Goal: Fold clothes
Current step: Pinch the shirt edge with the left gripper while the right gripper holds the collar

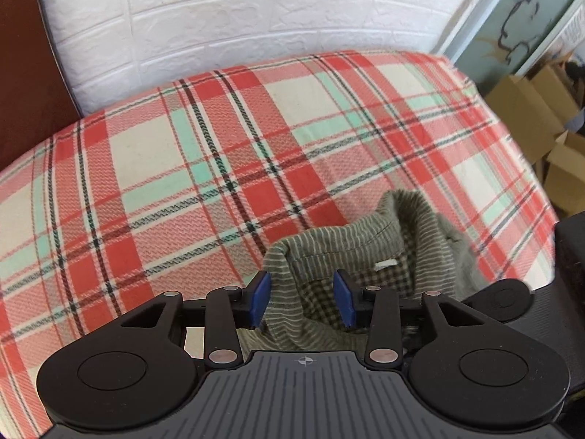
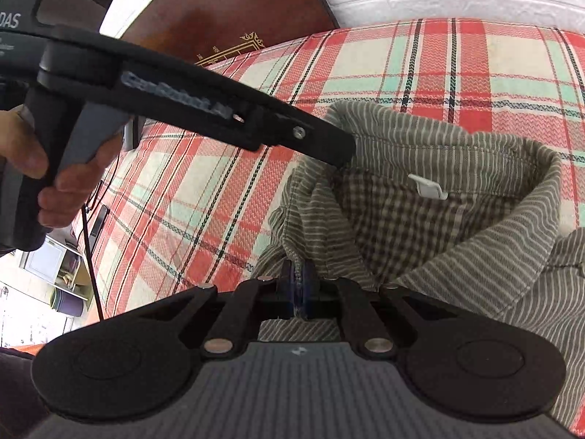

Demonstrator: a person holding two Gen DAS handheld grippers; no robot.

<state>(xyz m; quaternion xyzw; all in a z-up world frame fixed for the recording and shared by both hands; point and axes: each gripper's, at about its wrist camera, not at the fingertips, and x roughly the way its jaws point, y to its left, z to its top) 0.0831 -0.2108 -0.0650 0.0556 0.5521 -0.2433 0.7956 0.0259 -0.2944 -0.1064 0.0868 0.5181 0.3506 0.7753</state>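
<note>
A green striped shirt (image 1: 365, 234) with a checked inner lining lies on the plaid bedsheet (image 1: 182, 168). My left gripper (image 1: 304, 298) is open, its blue pads either side of the shirt's collar edge. My right gripper (image 2: 299, 285) is shut on a fold of the shirt (image 2: 457, 234) near the collar. The left gripper's body (image 2: 204, 109) shows in the right wrist view, reaching over the collar with a hand on its handle.
A white brick-pattern wall (image 1: 237, 18) is behind the bed. A dark wooden headboard (image 1: 25, 73) stands at the left. Cardboard boxes (image 1: 541, 117) sit beyond the bed's right edge. The plaid sheet (image 2: 438, 62) also shows in the right wrist view.
</note>
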